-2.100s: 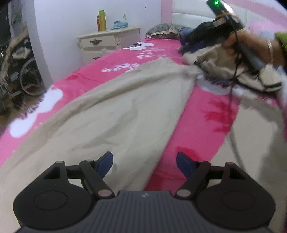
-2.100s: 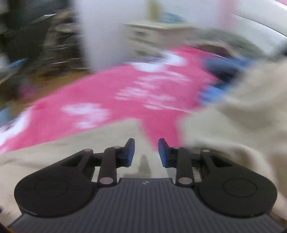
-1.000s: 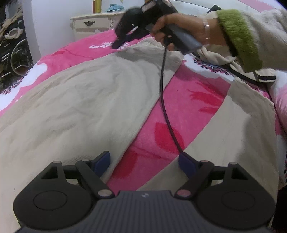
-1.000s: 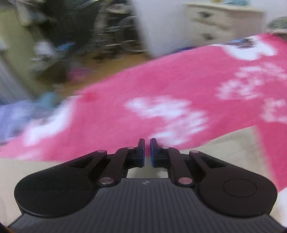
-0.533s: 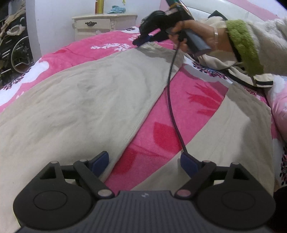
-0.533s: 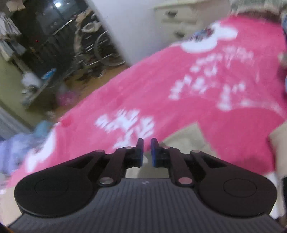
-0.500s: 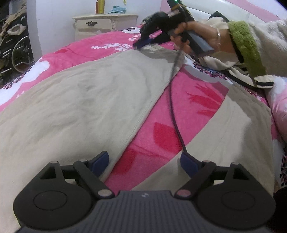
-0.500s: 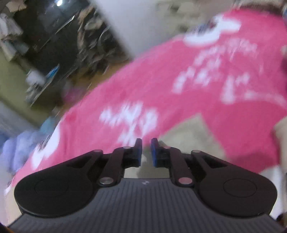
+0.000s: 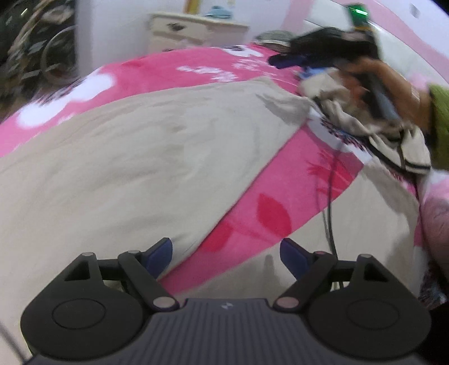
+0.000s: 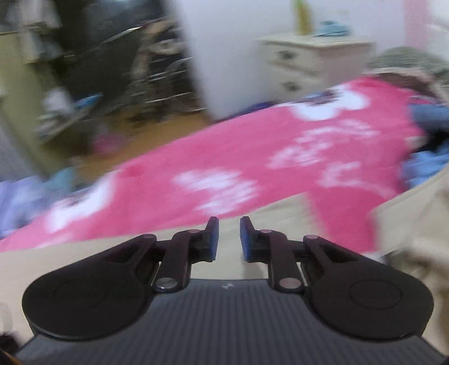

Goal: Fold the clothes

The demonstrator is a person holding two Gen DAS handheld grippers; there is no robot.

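Soft, even indoor light; your two fisheye views smear with motion blur, worst beyond the fingers, edges bowed.

Count of things on and around the pink blanket (image 9: 280,202)

One pink blanket with white and red patterns covers the bed. On it lies one pair of beige trousers (image 9: 126,157), its two legs spread apart with a strip of blanket between them. Two grippers show: the left gripper (image 9: 226,251) low over the trousers' near end with jaws wide apart, and the right gripper (image 9: 283,60) above the blanket's far end, jaws slightly parted in its own view. One crumpled beige garment (image 9: 364,120) sits at the blanket's far right. One cream dresser (image 9: 193,29) stands beyond the blanket, with one yellow bottle (image 10: 301,16) on top. One black cable (image 9: 329,196) hangs over the blanket.
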